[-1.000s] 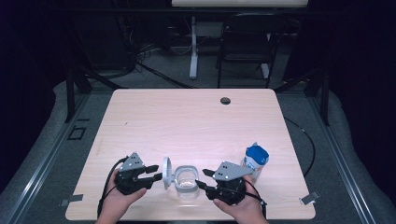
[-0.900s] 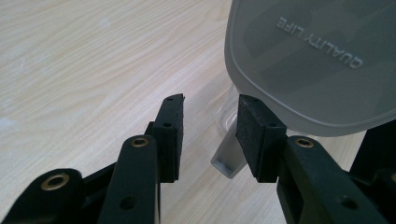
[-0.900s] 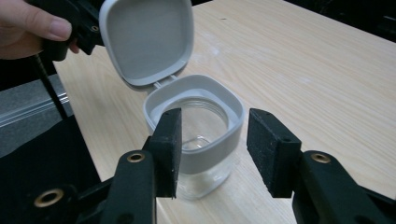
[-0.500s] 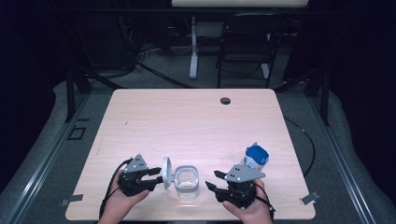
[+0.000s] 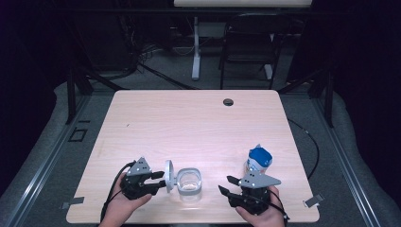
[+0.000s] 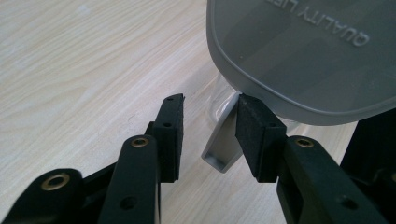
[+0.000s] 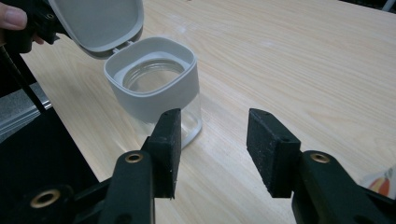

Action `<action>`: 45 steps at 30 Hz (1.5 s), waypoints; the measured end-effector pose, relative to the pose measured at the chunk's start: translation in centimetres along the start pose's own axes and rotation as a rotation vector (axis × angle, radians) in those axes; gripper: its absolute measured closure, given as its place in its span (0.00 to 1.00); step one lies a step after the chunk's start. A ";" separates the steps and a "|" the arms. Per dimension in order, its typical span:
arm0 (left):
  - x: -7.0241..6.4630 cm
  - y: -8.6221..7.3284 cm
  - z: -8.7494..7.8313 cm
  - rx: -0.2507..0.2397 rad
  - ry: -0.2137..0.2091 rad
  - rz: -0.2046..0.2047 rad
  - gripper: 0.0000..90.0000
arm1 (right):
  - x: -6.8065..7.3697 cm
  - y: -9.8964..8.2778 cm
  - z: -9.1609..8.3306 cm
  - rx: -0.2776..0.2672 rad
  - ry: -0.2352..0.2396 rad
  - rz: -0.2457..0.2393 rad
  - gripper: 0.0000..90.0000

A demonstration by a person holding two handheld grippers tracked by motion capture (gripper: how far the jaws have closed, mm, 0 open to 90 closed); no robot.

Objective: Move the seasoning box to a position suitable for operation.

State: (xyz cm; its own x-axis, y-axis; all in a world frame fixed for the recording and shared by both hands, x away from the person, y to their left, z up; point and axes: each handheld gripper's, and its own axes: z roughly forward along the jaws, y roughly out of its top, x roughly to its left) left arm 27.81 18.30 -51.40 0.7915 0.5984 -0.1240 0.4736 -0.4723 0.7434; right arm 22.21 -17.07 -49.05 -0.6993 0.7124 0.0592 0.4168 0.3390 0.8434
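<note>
The left gripper (image 5: 158, 180) stands just to the left of the small clear glass jar with a grey plastic collar (image 5: 189, 181), and its jaws are fairly wide apart. In the left gripper view its right pad (image 6: 254, 133) seems to lean on the grey latch tab (image 6: 223, 142) that hangs under the grey, rounded-square hinged lid (image 6: 303, 56); the other pad is free, so it does not clamp anything. Most probably this touch serves to keep the lid swung back, so that the mouth of the jar remains free. In the high view the lid (image 5: 169, 175) stands nearly upright on the left side of the jar, between the jar and this gripper. The right gripper (image 5: 227, 185) is to the right of the jar and a little apart from it, with nothing between its pads; its jaws have just been closing a little, but the gap is still moderate. In the right gripper view the jar (image 7: 156, 88) looks empty and sits beyond the left jaw. Farther to the right of the jar, behind the right gripper, stands a small packet with a blue top and white body (image 5: 259, 160), perhaps waiting to be taken and emptied into the open jar. All these things are gathered near the front edge of the light wooden table (image 5: 198, 127), close to the person's hands.
</note>
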 end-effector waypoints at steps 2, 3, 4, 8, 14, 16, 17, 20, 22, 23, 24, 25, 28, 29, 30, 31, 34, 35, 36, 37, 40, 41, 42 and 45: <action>0.1 0.1 -0.3 -0.005 0.000 -0.001 0.68 | -0.2 -0.2 -0.4 -0.002 -0.001 0.003 0.64; 0.1 0.1 -0.3 -0.005 0.000 -0.001 0.67 | -0.2 -0.2 -0.4 -0.002 -0.001 0.003 0.64; 0.1 0.2 -0.5 -0.016 0.001 -0.007 0.67 | -0.4 -0.4 -0.8 -0.003 -0.001 0.008 0.65; 0.3 0.3 -1.2 -0.035 0.016 -0.012 0.66 | -0.8 -0.8 -1.5 0.000 -0.012 0.017 0.62; 0.8 0.2 -1.7 -0.049 0.033 -0.034 0.65 | -1.3 -1.4 -2.3 0.041 -0.047 0.028 0.62; 0.9 0.2 -1.7 -0.052 0.036 -0.036 0.64 | -1.5 -1.6 -2.6 0.054 -0.057 0.028 0.62; 0.9 0.1 -1.8 -0.053 0.039 -0.039 0.64 | -1.5 -1.6 -2.6 0.054 -0.057 0.028 0.62; 1.2 0.0 -1.9 -0.057 0.049 -0.053 0.64 | -1.8 -1.9 -3.1 0.068 -0.069 0.041 0.62; 1.2 0.0 -1.9 -0.055 0.051 -0.052 0.64 | -2.0 -2.1 -3.4 0.077 -0.076 0.045 0.62; 1.2 0.0 -1.9 -0.054 0.052 -0.052 0.64 | -2.0 -2.2 -3.5 0.076 -0.077 0.052 0.62; 1.3 0.0 -1.9 -0.057 0.054 -0.053 0.64 | -2.1 -2.2 -3.6 0.083 -0.079 0.052 0.62; 1.3 0.0 -2.0 -0.057 0.055 -0.054 0.64 | -2.1 -2.2 -3.6 0.083 -0.079 0.052 0.62; 1.5 -0.1 -2.1 -0.065 0.059 -0.058 0.63 | -2.4 -2.4 -3.9 0.096 -0.096 0.052 0.62; 1.5 -0.1 -2.2 -0.064 0.062 -0.059 0.63 | -2.5 -2.5 -4.1 0.100 -0.097 0.056 0.62; 1.6 -0.1 -2.3 -0.066 0.064 -0.063 0.63 | -2.8 -2.7 -4.4 0.108 -0.111 0.057 0.62; 1.6 -0.1 -2.3 -0.066 0.064 -0.063 0.63 | -2.8 -2.7 -4.4 0.108 -0.111 0.057 0.62; 1.8 -0.2 -2.4 -0.070 0.069 -0.070 0.63 | -3.2 -2.9 -4.7 0.108 -0.129 0.067 0.62; 1.8 -0.2 -2.4 -0.070 0.069 -0.070 0.63 | -3.4 -3.0 -4.8 0.110 -0.136 0.072 0.62; 1.8 -0.2 -2.4 -0.071 0.070 -0.071 0.63 | -3.4 -3.0 -4.8 0.110 -0.136 0.072 0.62; 1.9 -0.2 -2.4 -0.070 0.070 -0.070 0.63 | -3.5 -3.0 -4.9 0.108 -0.141 0.078 0.62; 2.0 -0.3 -2.5 -0.075 0.073 -0.072 0.63 | -3.9 -3.1 -5.3 0.106 -0.166 0.092 0.60; 2.0 -0.3 -2.5 -0.074 0.073 -0.075 0.63 | -3.9 -3.1 -5.3 0.106 -0.166 0.092 0.60; 2.0 -0.3 -2.5 -0.075 0.074 -0.078 0.63 | -4.2 -3.2 -5.3 0.103 -0.177 0.099 0.58; 2.0 -0.3 -2.5 -0.073 0.075 -0.076 0.63 | -4.4 -3.3 -5.3 0.098 -0.191 0.107 0.56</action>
State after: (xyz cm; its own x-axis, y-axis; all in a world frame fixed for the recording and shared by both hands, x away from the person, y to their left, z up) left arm 28.30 21.24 -50.24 0.7224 0.6783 -0.1343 0.4991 -0.3771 0.7802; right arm 20.89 -24.59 -49.23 -0.5295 0.8476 0.0361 0.5435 0.3062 0.7816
